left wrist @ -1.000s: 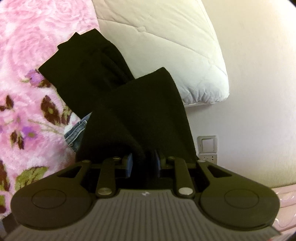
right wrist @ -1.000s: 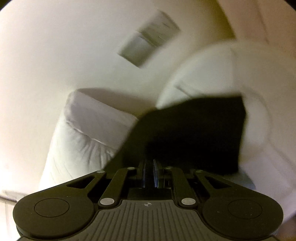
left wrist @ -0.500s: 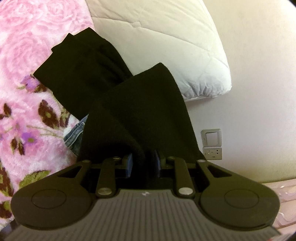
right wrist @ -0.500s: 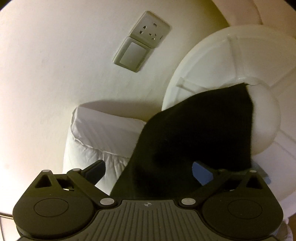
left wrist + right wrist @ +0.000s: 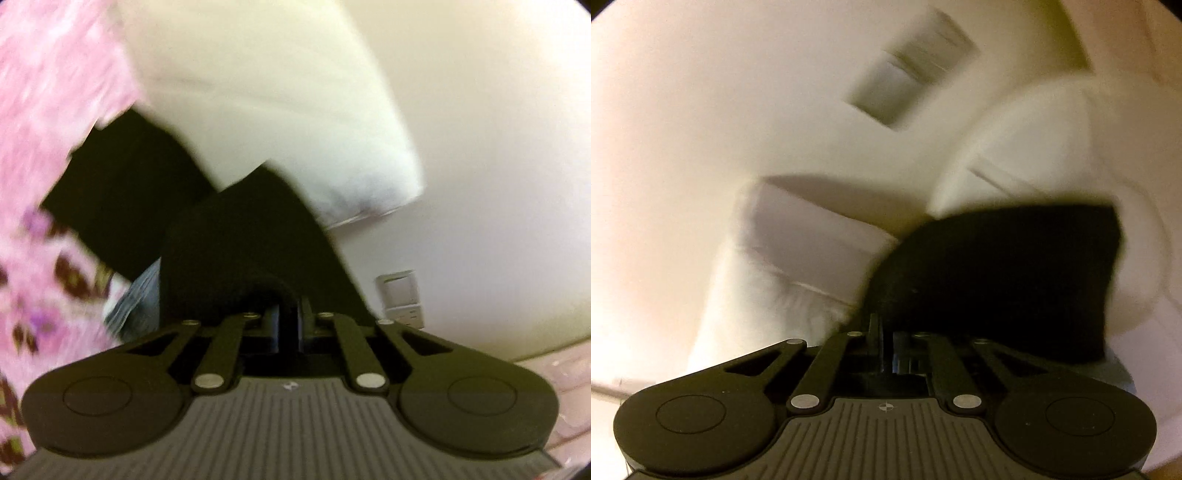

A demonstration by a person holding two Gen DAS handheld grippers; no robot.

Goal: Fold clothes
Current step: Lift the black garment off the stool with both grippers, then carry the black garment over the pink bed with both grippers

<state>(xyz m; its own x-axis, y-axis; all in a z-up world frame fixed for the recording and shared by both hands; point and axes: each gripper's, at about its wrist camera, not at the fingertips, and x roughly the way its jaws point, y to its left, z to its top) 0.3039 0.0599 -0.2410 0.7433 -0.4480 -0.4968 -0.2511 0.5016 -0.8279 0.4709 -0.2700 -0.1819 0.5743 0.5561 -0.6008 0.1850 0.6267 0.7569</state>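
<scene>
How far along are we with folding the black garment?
Mid-fold, as far as the blurred frames show. Done: both ends are gripped. The left hand-held gripper is shut on the black garment, and the right hand-held gripper looks shut on its other part. In hand: the cloth is lifted before the white pillow. Left: laying it down on the pink floral blanket; no finished fold shows.

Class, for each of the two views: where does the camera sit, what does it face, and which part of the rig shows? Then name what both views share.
Left wrist: sits on the left gripper, facing the black garment, pink floral blanket and white pillow.
Right wrist: sits on the right gripper, facing the wall switch plate.
Shared: black garment, white pillow, wall.
</scene>
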